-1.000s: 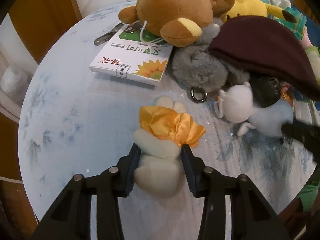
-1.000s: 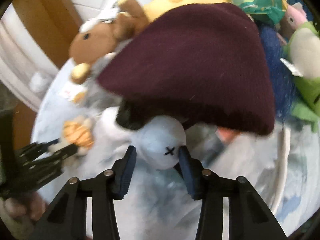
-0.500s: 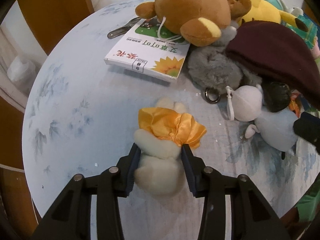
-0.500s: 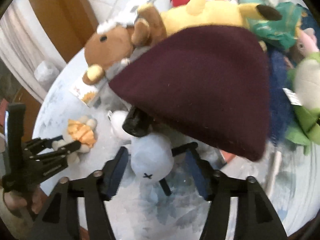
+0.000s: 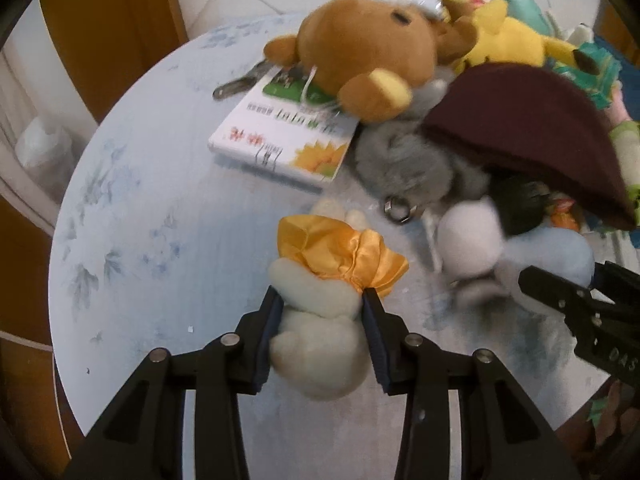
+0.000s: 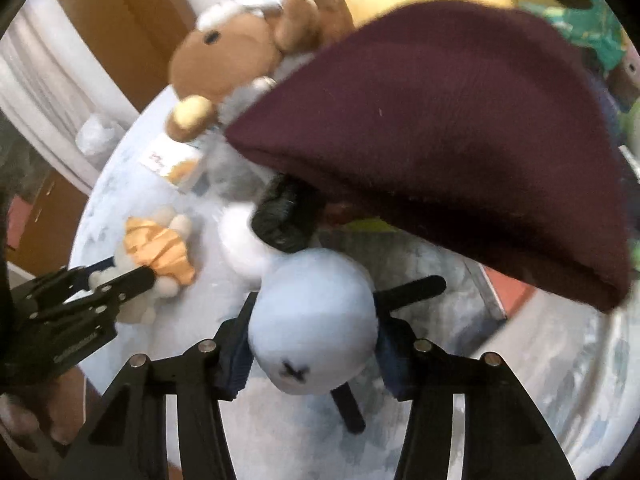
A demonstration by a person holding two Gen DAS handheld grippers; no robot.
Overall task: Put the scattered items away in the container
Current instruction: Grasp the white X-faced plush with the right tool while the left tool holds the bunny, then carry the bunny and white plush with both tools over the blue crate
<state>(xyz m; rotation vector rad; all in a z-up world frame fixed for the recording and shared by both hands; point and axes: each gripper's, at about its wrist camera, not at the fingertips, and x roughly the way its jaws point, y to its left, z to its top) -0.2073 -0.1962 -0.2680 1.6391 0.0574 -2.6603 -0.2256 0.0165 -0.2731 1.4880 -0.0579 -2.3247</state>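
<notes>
My left gripper (image 5: 322, 304) is shut on a cream plush toy with an orange satin skirt (image 5: 320, 320), which rests on the round pale-blue table (image 5: 152, 208). It also shows in the right wrist view (image 6: 154, 252). My right gripper (image 6: 314, 328) has its jaws on both sides of a pale-blue plush with a stitched x (image 6: 312, 332), joined to a white ball and black part (image 6: 286, 216). This plush also shows in the left wrist view (image 5: 548, 256). No container is clearly in view.
A pile of toys fills the table's far right: a brown bear plush (image 5: 360, 56), a grey furry toy with a ring (image 5: 404, 164), a dark maroon hat (image 5: 532, 136), a yellow plush (image 5: 508, 36). A white sunflower box (image 5: 280, 140) lies under the bear.
My right gripper opened wide half a second ago, then moved in and closed on the pale-blue plush. My left gripper kept hold of the cream plush and shifted slightly.
</notes>
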